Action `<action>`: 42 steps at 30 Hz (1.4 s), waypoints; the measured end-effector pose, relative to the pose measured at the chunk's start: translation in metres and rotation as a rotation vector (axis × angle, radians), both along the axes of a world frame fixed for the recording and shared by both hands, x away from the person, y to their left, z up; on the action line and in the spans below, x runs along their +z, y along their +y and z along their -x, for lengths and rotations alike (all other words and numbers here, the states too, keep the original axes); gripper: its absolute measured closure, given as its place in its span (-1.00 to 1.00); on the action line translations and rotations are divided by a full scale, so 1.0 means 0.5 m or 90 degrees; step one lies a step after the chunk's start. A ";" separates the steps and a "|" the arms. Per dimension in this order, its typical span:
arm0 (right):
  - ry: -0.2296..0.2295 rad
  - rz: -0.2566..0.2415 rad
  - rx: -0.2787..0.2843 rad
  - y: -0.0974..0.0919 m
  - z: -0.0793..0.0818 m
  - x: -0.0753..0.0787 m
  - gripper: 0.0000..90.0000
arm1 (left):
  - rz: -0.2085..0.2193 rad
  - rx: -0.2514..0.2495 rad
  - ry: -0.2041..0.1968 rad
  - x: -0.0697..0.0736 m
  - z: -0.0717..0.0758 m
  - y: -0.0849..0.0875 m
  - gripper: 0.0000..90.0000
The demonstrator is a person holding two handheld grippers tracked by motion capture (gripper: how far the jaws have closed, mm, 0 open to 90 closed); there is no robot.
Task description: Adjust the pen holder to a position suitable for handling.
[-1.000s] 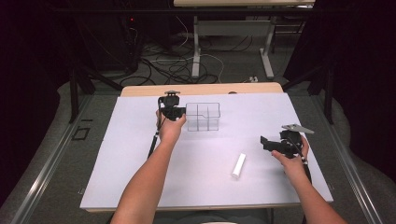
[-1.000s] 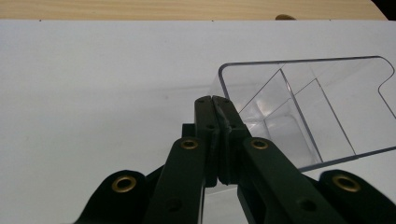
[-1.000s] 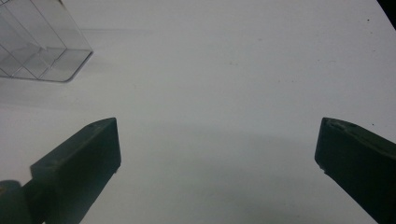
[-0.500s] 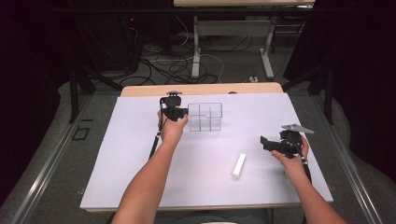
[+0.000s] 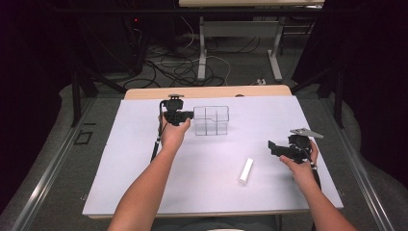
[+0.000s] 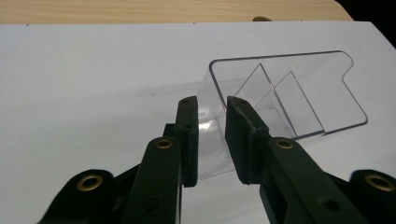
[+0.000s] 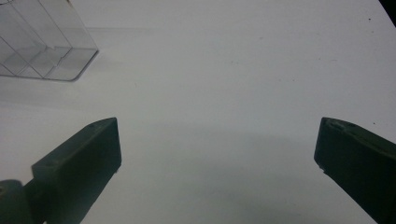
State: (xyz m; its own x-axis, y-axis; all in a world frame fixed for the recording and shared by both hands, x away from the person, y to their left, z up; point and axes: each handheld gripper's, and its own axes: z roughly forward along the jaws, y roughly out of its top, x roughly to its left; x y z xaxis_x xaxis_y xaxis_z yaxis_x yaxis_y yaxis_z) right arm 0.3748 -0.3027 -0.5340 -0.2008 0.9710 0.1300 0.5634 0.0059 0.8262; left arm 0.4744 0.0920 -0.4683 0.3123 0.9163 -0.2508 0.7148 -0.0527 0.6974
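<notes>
A clear plastic box (image 5: 210, 120) with inner dividers stands on the white table sheet (image 5: 144, 159), toward the back. My left gripper (image 5: 189, 115) is at its left wall. In the left gripper view that thin clear wall (image 6: 211, 135) passes between the pads of my left gripper (image 6: 212, 105), with a gap on each side. The jaws have just been opening and no longer press on it. My right gripper (image 5: 271, 147) hovers at the right of the sheet, its jaws wide apart and empty (image 7: 217, 133). A white stick (image 5: 246, 170) lies to its left.
The box's corner (image 7: 42, 42) appears at the upper left of the right gripper view. A wooden table edge (image 5: 207, 91) runs behind the sheet. Beyond it are table legs and cables on the floor (image 5: 192, 67).
The left hand has barely shifted beside the box. The right hand and the white stick lie as before.
</notes>
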 end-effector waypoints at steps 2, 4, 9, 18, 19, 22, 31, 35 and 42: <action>0.001 -0.002 0.001 0.002 0.000 0.001 -0.99 | 0.002 -0.008 -0.002 0.003 0.006 0.003 0.61; -0.001 0.002 0.002 0.001 0.000 0.001 -0.99 | 0.011 -0.012 -0.006 0.004 0.012 0.004 0.56; 0.000 0.000 0.000 0.003 0.001 0.001 -0.99 | 0.021 -0.018 -0.013 0.009 0.028 0.008 0.44; 0.000 0.000 0.001 0.003 0.001 0.001 -0.98 | 0.028 -0.032 -0.026 0.004 0.053 0.006 0.25; 0.000 -0.001 0.001 0.003 0.001 0.001 -0.98 | 0.028 -0.034 -0.025 0.003 0.056 0.006 0.24; -0.002 0.001 0.002 0.002 0.001 0.001 -0.98 | 0.031 -0.040 -0.034 0.000 0.066 0.007 0.19; -0.001 0.004 0.005 0.004 0.001 0.001 -0.98 | 0.050 -0.069 -0.051 -0.001 0.099 0.013 0.02; -0.001 0.006 0.008 0.005 0.002 0.001 -0.98 | 0.054 -0.080 -0.058 -0.003 0.113 0.017 -0.04; -0.002 0.006 0.009 0.005 0.002 0.002 -0.98 | 0.041 -0.093 -0.082 -0.010 0.142 0.021 -0.17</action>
State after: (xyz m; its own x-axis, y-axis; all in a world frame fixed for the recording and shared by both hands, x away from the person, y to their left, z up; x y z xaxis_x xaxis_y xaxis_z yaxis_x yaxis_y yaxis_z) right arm 0.3737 -0.3003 -0.5332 -0.2146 0.9694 0.1193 0.5602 0.0221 0.8280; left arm 0.4035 0.1026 -0.4732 0.4741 0.8422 -0.2568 0.6078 -0.1021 0.7875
